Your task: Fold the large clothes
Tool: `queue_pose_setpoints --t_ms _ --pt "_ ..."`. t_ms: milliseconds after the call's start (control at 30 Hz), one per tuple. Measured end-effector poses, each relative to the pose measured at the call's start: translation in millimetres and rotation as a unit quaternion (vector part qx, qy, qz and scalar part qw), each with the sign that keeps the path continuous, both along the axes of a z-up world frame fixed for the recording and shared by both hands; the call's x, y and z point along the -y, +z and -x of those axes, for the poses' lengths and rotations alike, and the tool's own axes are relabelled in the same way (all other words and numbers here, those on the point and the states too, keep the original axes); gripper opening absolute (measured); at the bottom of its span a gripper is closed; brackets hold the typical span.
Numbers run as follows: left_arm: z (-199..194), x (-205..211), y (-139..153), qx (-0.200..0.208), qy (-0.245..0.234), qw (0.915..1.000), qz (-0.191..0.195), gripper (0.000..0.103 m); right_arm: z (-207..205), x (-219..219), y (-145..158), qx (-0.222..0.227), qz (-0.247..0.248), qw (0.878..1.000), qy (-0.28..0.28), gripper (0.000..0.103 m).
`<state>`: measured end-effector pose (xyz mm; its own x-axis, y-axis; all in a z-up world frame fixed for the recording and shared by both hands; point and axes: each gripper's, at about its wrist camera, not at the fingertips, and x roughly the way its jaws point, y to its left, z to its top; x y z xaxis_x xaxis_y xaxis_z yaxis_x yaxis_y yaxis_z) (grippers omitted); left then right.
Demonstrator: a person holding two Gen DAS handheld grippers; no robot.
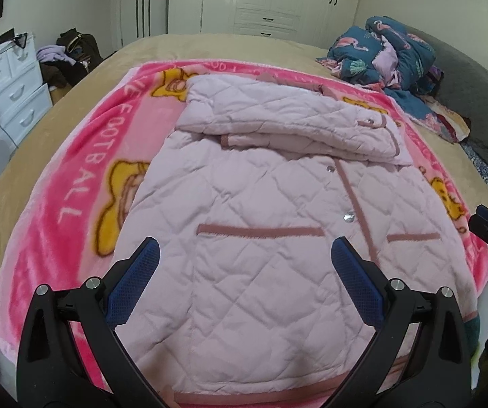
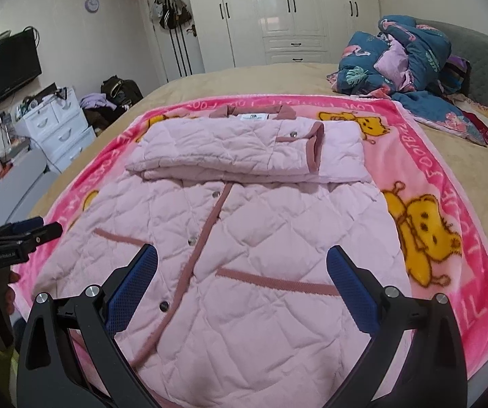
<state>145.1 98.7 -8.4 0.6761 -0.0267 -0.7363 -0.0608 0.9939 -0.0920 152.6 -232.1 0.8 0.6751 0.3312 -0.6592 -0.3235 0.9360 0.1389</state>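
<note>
The left gripper (image 1: 242, 261) was spread wide and held nothing; it hovered over the near hem region of the quilted jacket (image 1: 261, 238). The right gripper (image 2: 242, 268) was likewise wide open and empty, above the right half of the same hem region. The jacket lay front-up on the pink blanket (image 1: 84, 183), which covered the middle of the bed (image 1: 22, 136). Both sleeves (image 2: 230, 146) were already folded across the chest, stacked below the collar (image 2: 254, 112).

Risks, as judged from this layout:
- The padded fabric was thick and springy. A shallow pinch at the hem could slip, and the lower half could fall back.
- A deep pinch could catch the blanket beneath, dragging it and shifting the jacket.
- Uneven lifting by the two grippers could skew the fold line and dislodge the stacked sleeves.
- The snap buttons (image 2: 193, 240) along the placket appeared unfastened in places; the front panels could separate during the lift.

Readable writing: the blanket border carried the word "FOOTBALL" (image 1: 85, 166), repeated on the far and right borders, with "LOVE" partly legible. A white neck label (image 2: 255, 116) was visible at the collar; its print was too small to read. A small label on the left gripper's body in the right wrist view was also illegible.
</note>
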Motion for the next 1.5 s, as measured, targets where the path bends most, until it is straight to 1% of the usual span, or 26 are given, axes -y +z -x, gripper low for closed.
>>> queue_pose_setpoints --t_ms 167,333,533,767,1000,1100,1167,1267,1500 --pt "3 -12 -13 -0.013 0.011 0.9999 0.002 0.095 -1 9 -19 -0.026 0.001 1.0 -0.011 0.099" --pt "6 -18 -22 -0.023 0.014 0.9996 -0.004 0.095 0 15 -29 -0.036 0.008 0.999 -0.012 0.099" --pt "6 -29 -36 -0.039 0.023 0.9988 -0.02 0.095 0 29 -42 -0.053 0.013 0.998 -0.028 0.099" --pt "12 -48 -53 -0.06 0.039 0.9972 -0.022 0.095 6 51 -59 -0.073 0.032 0.995 -0.052 0.099" --pt "23 -70 -70 -0.082 0.058 0.9946 -0.027 0.095 16 72 -67 -0.086 0.041 0.993 -0.075 0.099" --pt "32 -82 -80 -0.095 0.066 0.9932 -0.014 0.095 20 79 -69 -0.089 0.043 0.992 -0.082 0.099" --pt "37 -89 -87 -0.105 0.063 0.9924 0.011 0.095 22 83 -71 -0.092 0.046 0.991 -0.084 0.099" --pt "44 -95 -95 -0.11 0.063 0.9908 0.047 0.095 24 88 -73 -0.097 0.048 0.99 -0.087 0.099" --pt "42 -95 -101 -0.112 0.067 0.9892 0.066 0.095 33 99 -79 -0.109 0.055 0.988 -0.093 0.099"
